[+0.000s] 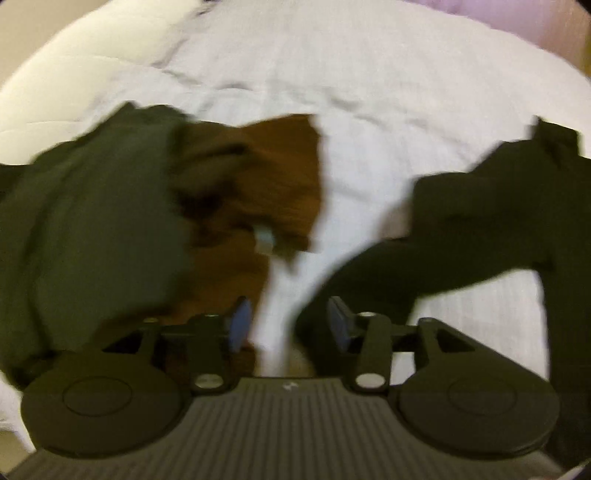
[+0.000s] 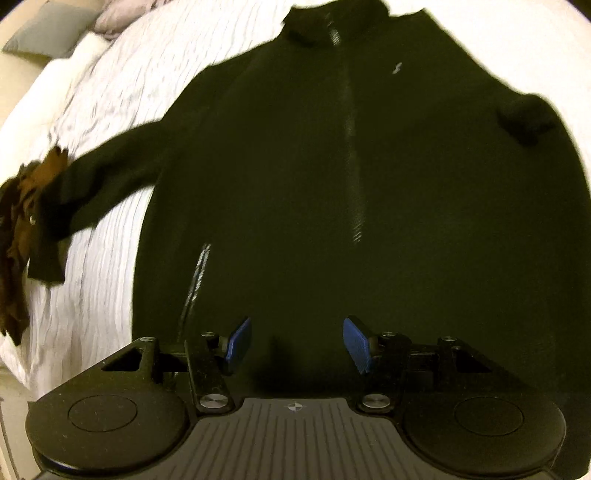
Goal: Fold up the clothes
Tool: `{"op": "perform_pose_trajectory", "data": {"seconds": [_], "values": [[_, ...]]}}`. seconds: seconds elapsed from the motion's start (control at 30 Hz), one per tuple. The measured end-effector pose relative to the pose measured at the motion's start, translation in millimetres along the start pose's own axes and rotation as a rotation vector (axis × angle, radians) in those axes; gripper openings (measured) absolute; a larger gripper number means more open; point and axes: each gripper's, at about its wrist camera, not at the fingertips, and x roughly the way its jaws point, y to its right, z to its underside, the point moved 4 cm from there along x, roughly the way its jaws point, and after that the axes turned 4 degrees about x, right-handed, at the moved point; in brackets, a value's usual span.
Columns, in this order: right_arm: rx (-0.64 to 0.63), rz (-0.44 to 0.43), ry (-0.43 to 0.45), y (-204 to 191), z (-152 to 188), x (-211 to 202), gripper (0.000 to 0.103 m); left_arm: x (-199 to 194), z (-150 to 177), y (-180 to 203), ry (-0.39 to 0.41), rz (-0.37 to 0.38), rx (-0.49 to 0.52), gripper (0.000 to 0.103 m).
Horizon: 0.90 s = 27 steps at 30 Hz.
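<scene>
White bedspread [image 2: 99, 258] under everything — black zip jacket [image 2: 332, 184] spread flat, sleeve reaching brown garment [image 1: 266, 177]. Left gripper [image 1: 290, 326] & right gripper [image 2: 297, 345] both part-open — nothing held.

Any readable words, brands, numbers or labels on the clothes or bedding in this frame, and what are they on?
No readable text anywhere.
Small pale mark on the chest of the black jacket: too blurred to read.
Pale tag on the brown garment: blurred, nothing legible.

A home bedroom; a bed with a wrinkled white duvet [image 2: 110, 122]; pillows [image 2: 48, 31] at its head; clothes spread on it.
</scene>
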Motion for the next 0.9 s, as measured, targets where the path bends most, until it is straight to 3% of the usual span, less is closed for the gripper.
{"op": "perform_pose_trajectory", "data": {"seconds": [0.07,0.17,0.3,0.37,0.4,0.43,0.57,0.73,0.83,0.9], "values": [[-0.002,-0.002,-0.018,-7.6,5.4,5.1,0.059,6.6,7.8,30.8,0.020,0.012,0.095,0.058],[-0.002,-0.001,-0.032,-13.9,11.5,8.5,0.059,25.3,18.7,76.1,0.024,-0.031,0.285,0.062],[0.013,0.024,-0.048,-11.4,19.9,7.6,0.059,58.3,37.0,108.8,-0.014,-0.211,0.518,0.062],[0.027,0.035,-0.045,-7.8,21.2,4.0,0.059,70.2,44.2,110.0,-0.039,-0.251,0.591,0.048],[0.034,0.040,-0.043,-6.0,21.8,2.2,0.059,71.2,45.7,107.8,-0.048,-0.253,0.605,0.025],[0.042,0.045,-0.041,-4.2,22.4,0.4,0.059,64.4,43.6,102.8,-0.047,-0.236,0.581,0.015],[0.068,0.047,-0.035,-1.6,21.8,-4.3,0.059,17.2,27.4,77.2,-0.031,-0.122,0.417,0.009],[0.057,0.011,-0.027,-17.6,11.4,-1.8,0.059,-69.0,-11.9,9.7,0.051,0.312,-0.057,0.009],[0.029,-0.018,-0.014,-32.7,5.7,-3.2,0.059,-88.8,-26.3,-29.3,0.034,0.333,-0.151,0.013],[0.016,-0.030,-0.007,-41.2,4.2,-2.8,0.059,-83.3,-28.4,-51.8,0.006,0.251,-0.179,0.020]]}}
